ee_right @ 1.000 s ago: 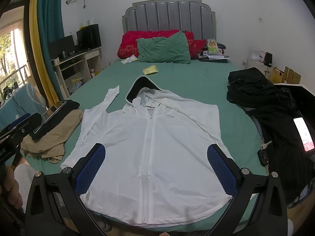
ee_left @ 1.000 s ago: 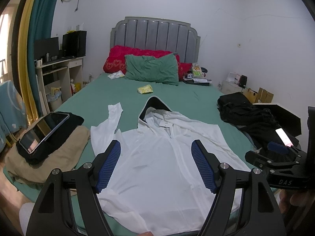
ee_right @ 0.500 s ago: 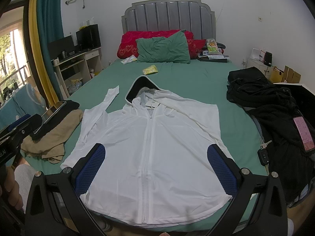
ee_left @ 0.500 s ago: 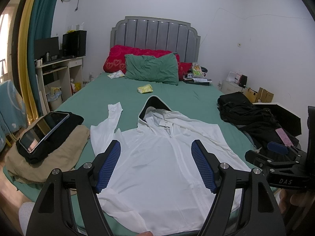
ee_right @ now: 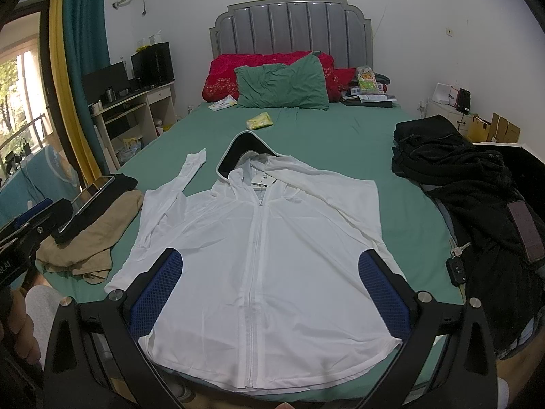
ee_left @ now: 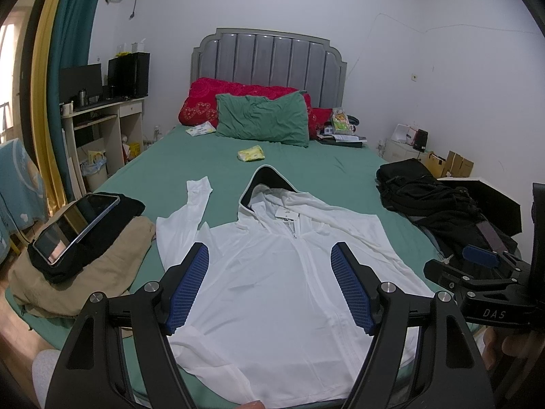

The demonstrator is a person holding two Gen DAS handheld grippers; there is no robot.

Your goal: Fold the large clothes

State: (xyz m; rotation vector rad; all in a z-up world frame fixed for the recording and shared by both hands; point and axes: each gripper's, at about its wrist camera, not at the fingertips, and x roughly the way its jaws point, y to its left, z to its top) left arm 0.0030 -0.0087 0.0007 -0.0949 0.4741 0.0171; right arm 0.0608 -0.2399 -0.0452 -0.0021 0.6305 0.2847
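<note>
While spread flat on bed (ee_right: 340,143): white hooded jacket (ee_right: 272,255), zipped
Left gripper (ee_left: 269,288): fingers apart, holding nothing
Right gripper (ee_right: 269,294): fingers apart, holding nothing

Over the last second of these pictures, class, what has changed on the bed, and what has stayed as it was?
Only the phone on the black clothes pile changed: its lit screen dimmed, then went dark. Nothing was taken hold of or let go. The white hooded jacket lies spread flat, zipped, as before. The left hand-held gripper and the right hand-held gripper stay open above its hem, barely shifted.
</note>
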